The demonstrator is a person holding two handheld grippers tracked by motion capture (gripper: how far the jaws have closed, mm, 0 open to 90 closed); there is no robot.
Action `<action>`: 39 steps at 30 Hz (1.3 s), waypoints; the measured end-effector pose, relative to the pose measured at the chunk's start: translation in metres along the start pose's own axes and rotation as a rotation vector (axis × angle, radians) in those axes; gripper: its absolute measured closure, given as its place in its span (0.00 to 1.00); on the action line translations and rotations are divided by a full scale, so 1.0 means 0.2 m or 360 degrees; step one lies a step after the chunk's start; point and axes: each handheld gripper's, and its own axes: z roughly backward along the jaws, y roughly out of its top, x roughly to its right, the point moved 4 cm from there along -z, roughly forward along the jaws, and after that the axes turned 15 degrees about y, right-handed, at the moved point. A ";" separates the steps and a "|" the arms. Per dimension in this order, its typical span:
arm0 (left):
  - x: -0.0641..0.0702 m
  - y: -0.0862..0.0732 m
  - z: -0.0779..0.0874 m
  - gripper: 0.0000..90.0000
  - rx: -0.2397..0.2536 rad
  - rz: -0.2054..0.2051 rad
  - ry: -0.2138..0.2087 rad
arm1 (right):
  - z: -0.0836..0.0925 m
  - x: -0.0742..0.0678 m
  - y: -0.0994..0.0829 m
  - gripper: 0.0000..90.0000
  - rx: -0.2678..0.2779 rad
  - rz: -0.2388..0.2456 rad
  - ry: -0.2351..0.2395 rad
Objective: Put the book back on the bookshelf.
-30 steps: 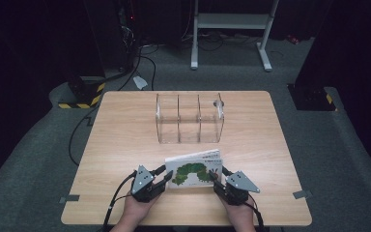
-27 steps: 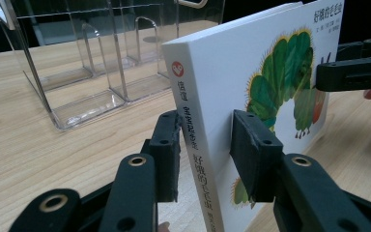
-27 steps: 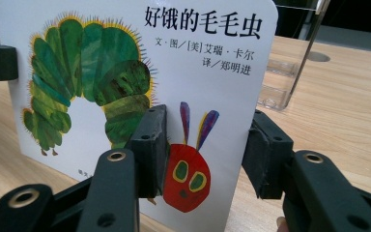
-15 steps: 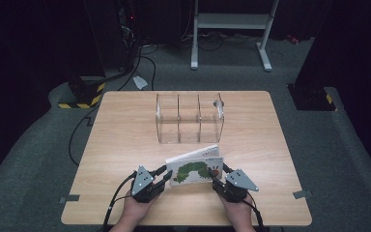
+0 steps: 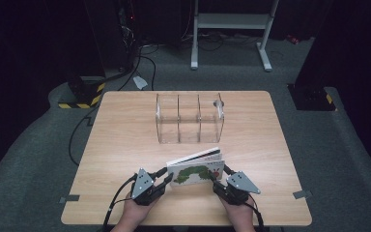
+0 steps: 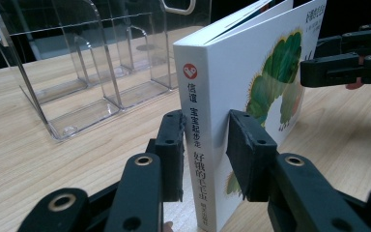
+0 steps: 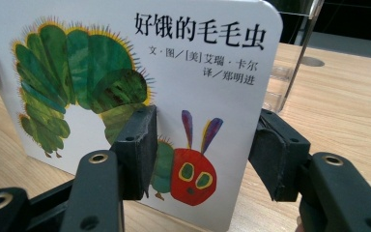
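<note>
Left gripper [image 6: 205, 150] pinching spine of white caterpillar-cover board book [image 5: 196, 170], upright near clear acrylic three-slot rack [image 5: 189, 118]. Right gripper [image 7: 203, 150] jaws just been opening, straddling the book's fore edge, far pad clear. Next, likely: lift, drop into a slot.

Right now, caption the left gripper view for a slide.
Left gripper clamps the upright book at its spine, beside the clear organizer.
</note>
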 end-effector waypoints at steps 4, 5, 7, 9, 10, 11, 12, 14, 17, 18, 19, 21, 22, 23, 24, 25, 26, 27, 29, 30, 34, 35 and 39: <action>0.01 0.00 0.00 0.73 -0.0001 -0.0004 -0.0007 | 0.01 0.00 0.00 0.49 0.0005 -0.0004 0.0000; 0.01 0.00 0.00 0.72 -0.0004 -0.0005 -0.0010 | 0.01 0.00 0.00 0.48 0.0011 -0.0010 -0.0002; 0.02 -0.01 0.00 0.70 -0.0013 -0.0008 -0.0020 | 0.02 0.01 0.00 0.47 0.0011 -0.0026 0.0000; 0.02 0.00 -0.01 0.68 -0.0012 0.0001 -0.0026 | 0.02 0.01 0.00 0.45 0.0014 -0.0027 -0.0002; 0.02 0.00 -0.01 0.68 -0.0015 -0.0003 -0.0024 | 0.02 0.01 0.01 0.45 0.0014 -0.0029 -0.0003; 0.02 0.00 -0.01 0.67 -0.0015 0.0008 -0.0025 | 0.02 0.01 0.01 0.45 0.0014 -0.0032 -0.0002; 0.02 0.00 -0.01 0.66 -0.0017 0.0012 -0.0026 | 0.02 0.01 0.01 0.44 0.0015 -0.0035 0.0001; 0.02 0.00 -0.01 0.64 -0.0017 0.0016 -0.0026 | 0.03 0.01 0.01 0.44 0.0018 -0.0039 0.0002; 0.02 0.00 -0.02 0.62 -0.0018 0.0011 -0.0027 | 0.03 0.01 0.01 0.43 0.0021 -0.0038 0.0004; 0.02 0.00 -0.02 0.61 -0.0018 0.0011 -0.0027 | 0.03 0.00 0.01 0.42 0.0021 -0.0039 0.0006; 0.02 0.00 -0.02 0.59 -0.0016 0.0023 -0.0031 | 0.04 0.00 0.01 0.42 0.0023 -0.0039 0.0009; 0.02 0.00 -0.03 0.58 -0.0017 0.0026 -0.0029 | 0.04 0.00 0.01 0.42 0.0024 -0.0035 0.0002; 0.02 0.01 -0.03 0.57 -0.0020 0.0031 -0.0036 | 0.04 0.00 0.01 0.42 0.0027 -0.0039 0.0005; 0.02 0.01 -0.04 0.54 -0.0022 0.0029 -0.0038 | 0.05 0.00 0.01 0.42 0.0030 -0.0040 0.0007; 0.02 0.01 -0.05 0.53 -0.0023 0.0027 -0.0046 | 0.05 0.00 0.02 0.41 0.0030 -0.0042 0.0006; 0.03 0.01 -0.06 0.51 -0.0025 0.0029 -0.0048 | 0.05 0.00 0.02 0.41 0.0034 -0.0039 0.0000; 0.03 0.02 -0.07 0.50 -0.0028 0.0028 -0.0052 | 0.06 0.00 0.02 0.41 0.0037 -0.0039 -0.0002; 0.03 0.02 -0.08 0.50 -0.0034 0.0014 -0.0055 | 0.06 0.00 0.02 0.41 0.0038 -0.0042 -0.0005; 0.04 0.02 -0.09 0.48 -0.0036 0.0010 -0.0057 | 0.06 0.00 0.02 0.41 0.0041 -0.0042 -0.0006; 0.04 0.02 -0.09 0.48 -0.0036 0.0010 -0.0059 | 0.07 0.00 0.02 0.41 0.0041 -0.0039 -0.0010; 0.08 0.02 -0.13 0.48 -0.0056 0.0003 -0.0070 | 0.08 0.01 0.02 0.41 0.0042 -0.0039 -0.0014; 0.09 0.01 -0.13 0.48 -0.0059 0.0009 -0.0075 | 0.08 0.00 0.02 0.41 0.0042 -0.0040 -0.0011; 0.10 0.02 -0.13 0.51 -0.0052 0.0016 -0.0086 | 0.09 0.00 0.02 0.40 0.0020 -0.0044 -0.0004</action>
